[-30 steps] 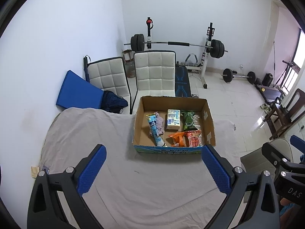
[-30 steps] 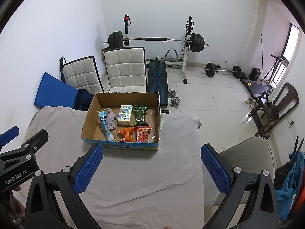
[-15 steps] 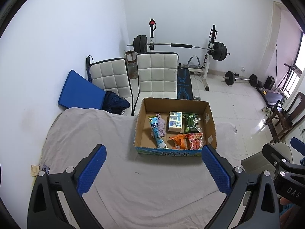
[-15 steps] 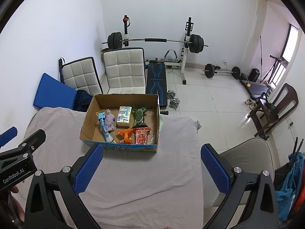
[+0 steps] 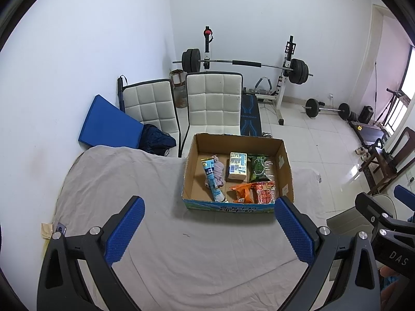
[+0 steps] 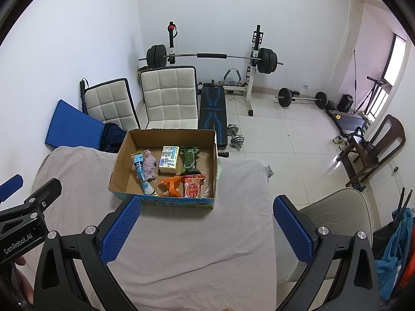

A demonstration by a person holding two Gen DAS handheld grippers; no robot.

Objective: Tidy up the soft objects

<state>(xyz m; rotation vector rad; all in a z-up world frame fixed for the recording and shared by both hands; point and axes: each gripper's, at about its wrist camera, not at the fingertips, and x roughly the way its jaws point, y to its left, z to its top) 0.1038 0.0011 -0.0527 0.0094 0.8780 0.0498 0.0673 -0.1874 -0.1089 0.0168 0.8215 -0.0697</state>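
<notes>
Left gripper (image 5: pixel 209 203): jaws spread wide, nothing between the pads, hanging above the near part of the grey cloth (image 5: pixel 129 181) covering the table.

Ahead, toward the far edge, an open cardboard box (image 5: pixel 190 171), with all the soft goods inside and none to be seen out on the cloth. Inside, from the left:
- a blue-and-white tube (image 5: pixel 212 178) lying lengthwise, touching a crumpled mauve rag (image 5: pixel 219 171) just beside it
- a pale tissue pack (image 5: pixel 236 165), with a green packet (image 5: pixel 258 168) against it
- in the near row, an orange packet (image 5: pixel 241 191) and a red packet (image 5: pixel 264 193) side by side, close to the front wall

Right gripper (image 6: pixel 207 202): likewise spread wide and empty, above the near cloth, with the box ahead and a little to the left in its own view.

Fits two stages alike: goods gathered in the box and the sorting over, or goods waiting in the box to be lifted out and laid in order. No telling which from here.

For any grasp inside that box:
- Come down from above, clear of the cardboard walls.
- Close gently on the middle of one piece only, given crumpling, slippery packets and a sagging rag.
- Mind the tube and rag in contact, easy to drag together.
- Have the other gripper ready to steady the box, probably light and prone to slide on the cloth.
</notes>
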